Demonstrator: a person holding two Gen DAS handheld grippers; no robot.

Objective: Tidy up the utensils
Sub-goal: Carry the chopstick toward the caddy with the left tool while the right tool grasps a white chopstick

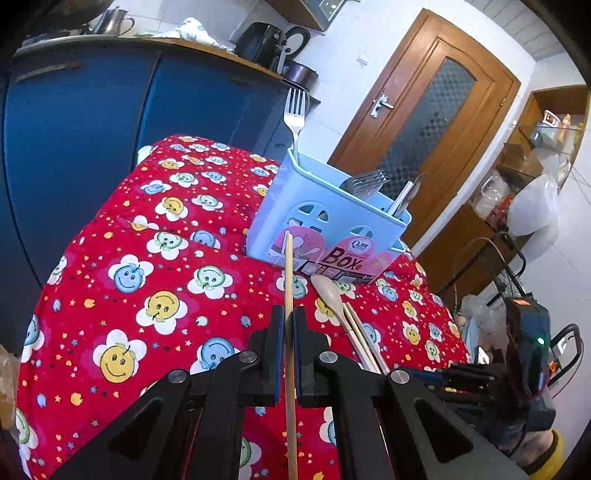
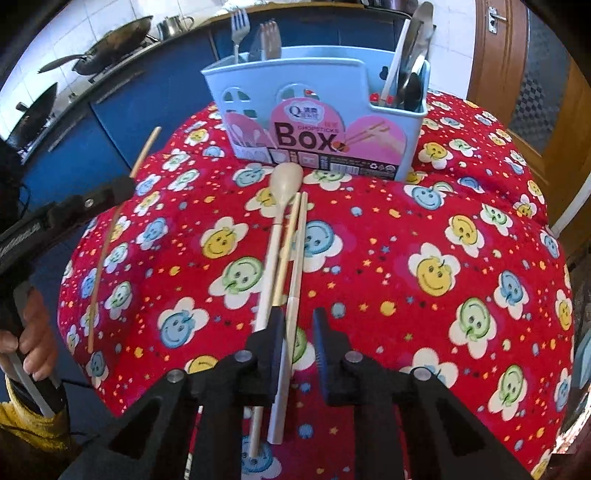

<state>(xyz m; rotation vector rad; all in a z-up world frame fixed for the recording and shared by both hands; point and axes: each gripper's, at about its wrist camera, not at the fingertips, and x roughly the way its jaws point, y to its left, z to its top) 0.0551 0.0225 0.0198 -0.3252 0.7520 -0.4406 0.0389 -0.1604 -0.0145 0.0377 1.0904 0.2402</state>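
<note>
Held between the closed fingers of the left gripper (image 1: 289, 325) is a single thin wooden chopstick (image 1: 289, 332), lifted above the red smiley-flower cloth (image 1: 140, 295) and pointing toward the light blue chopsticks box (image 1: 332, 221). From the right wrist view the same chopstick (image 2: 110, 236) is seen clamped in the left gripper (image 2: 123, 186), slanted and clear of the cloth (image 2: 443, 240). The right gripper (image 2: 299, 343) is kept open, its fingers parted over the handles of a wooden spoon (image 2: 280, 195) and a pale chopstick pair (image 2: 295, 258) that lie side by side on the cloth just in front of the box (image 2: 321, 110). Forks (image 2: 240, 26) are stood in the box's left compartment, and more utensils (image 2: 410, 55) in its right.
</note>
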